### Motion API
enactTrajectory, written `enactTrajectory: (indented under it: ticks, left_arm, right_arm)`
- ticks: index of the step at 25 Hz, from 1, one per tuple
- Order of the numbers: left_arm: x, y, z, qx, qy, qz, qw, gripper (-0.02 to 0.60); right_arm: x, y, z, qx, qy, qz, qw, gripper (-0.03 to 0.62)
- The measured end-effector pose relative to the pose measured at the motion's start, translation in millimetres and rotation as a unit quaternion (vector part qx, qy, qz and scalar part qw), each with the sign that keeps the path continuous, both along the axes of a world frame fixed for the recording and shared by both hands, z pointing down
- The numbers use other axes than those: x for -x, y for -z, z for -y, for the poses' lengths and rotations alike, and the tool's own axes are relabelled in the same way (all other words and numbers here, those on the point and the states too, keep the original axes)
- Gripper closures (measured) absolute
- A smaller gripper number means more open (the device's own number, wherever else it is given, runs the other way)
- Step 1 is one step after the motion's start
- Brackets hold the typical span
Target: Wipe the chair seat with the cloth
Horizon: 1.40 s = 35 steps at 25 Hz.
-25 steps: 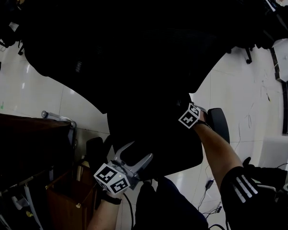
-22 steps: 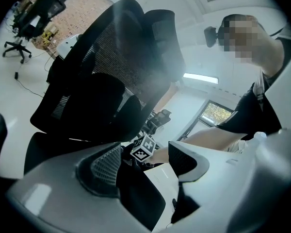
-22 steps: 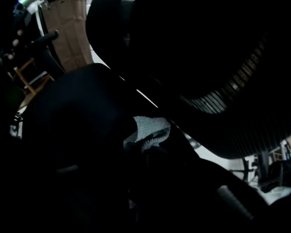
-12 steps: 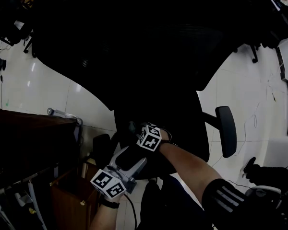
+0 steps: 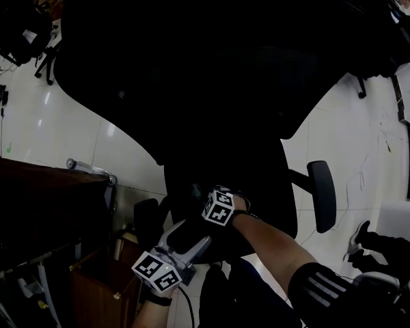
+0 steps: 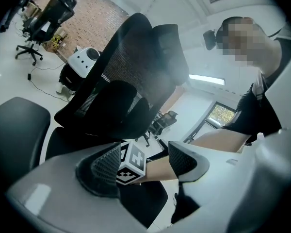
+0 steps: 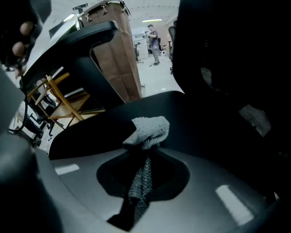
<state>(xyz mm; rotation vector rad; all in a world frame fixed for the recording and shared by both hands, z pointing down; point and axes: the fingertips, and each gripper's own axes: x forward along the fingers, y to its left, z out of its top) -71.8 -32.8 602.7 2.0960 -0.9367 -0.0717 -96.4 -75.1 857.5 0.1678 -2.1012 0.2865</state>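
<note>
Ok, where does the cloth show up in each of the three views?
Head view: cannot be made out; the chair seat is too dark there.
Left gripper view: not in it; only the right gripper's marker cube shows, above the seat.
Right gripper view: centre, the grey cloth pinched in the right claw, with the seat behind it.
Shared landmark: the black chair seat.

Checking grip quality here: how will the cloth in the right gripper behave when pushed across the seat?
The cloth looks floppy: it bunches beyond the right gripper, whose jaws are shut on it. Probably light. Its nubby weave likely drags rather than slides on the chair seat.
</note>
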Motion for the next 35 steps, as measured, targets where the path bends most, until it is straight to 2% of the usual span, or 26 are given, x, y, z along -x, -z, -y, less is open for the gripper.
enactTrajectory:
  ticks: [4,9,11,14,16,19,23,26,28,31,35]
  left_arm:
    - [-9.5,3.0,3.1,-0.003,-0.010,-0.006,0.9999,0.252]
    - [-23.5,14.5,11.0,-0.007,-0.026,-0.003,0.9996,0.252]
    - [-29.0,17.3,10.5,-0.007,-0.031,-0.003,0.9995,0.252]
    - [-34.9,18.4,5.1,-0.007,-0.038,-0.001,0.9993,0.252]
    - [-34.6,19.2,1.6,-0.009,-0.039,0.003,0.9992,0.252]
    - [-27.6,22.7,-3.9,-0.011,-0.035,0.009,0.9993,0.252]
    - [-13.1,16.2,-21.6,0.002,-0.020,0.015,0.9997,0.252]
    - [-5.3,12.7,-34.1,0.011,-0.009,0.019,0.9997,0.252]
    - [-1.1,10.4,-40.1,0.014,-0.005,0.023,0.9996,0.252]
    - [3.0,5.9,-46.7,0.016,-0.002,0.027,0.9995,0.252]
    - [3.4,3.2,-49.2,0.017,0.001,0.024,0.9996,0.252]
  right_arm:
    - [-104.6,-14.2,20.9,-0.012,-0.036,-0.071,0.997,0.563]
    - [-221.2,-6.0,49.2,-0.028,-0.100,-0.116,0.988,0.563]
    - [-251.2,0.5,54.9,-0.036,-0.113,-0.129,0.985,0.563]
    - [-265.2,7.1,56.4,-0.037,-0.132,-0.139,0.981,0.564]
    - [-256.0,10.9,54.4,-0.036,-0.147,-0.134,0.979,0.563]
    - [-202.5,27.0,36.9,-0.018,-0.152,-0.070,0.986,0.563]
    - [-91.9,35.1,-24.6,0.015,-0.073,-0.005,0.997,0.563]
    - [-21.8,34.7,-74.1,0.033,-0.012,0.015,0.999,0.563]
    - [10.0,31.7,-97.5,0.037,0.016,0.015,0.999,0.563]
    - [31.4,23.6,-119.0,0.038,0.046,0.007,0.998,0.563]
    - [16.6,15.8,-116.4,0.035,0.050,0.006,0.998,0.563]
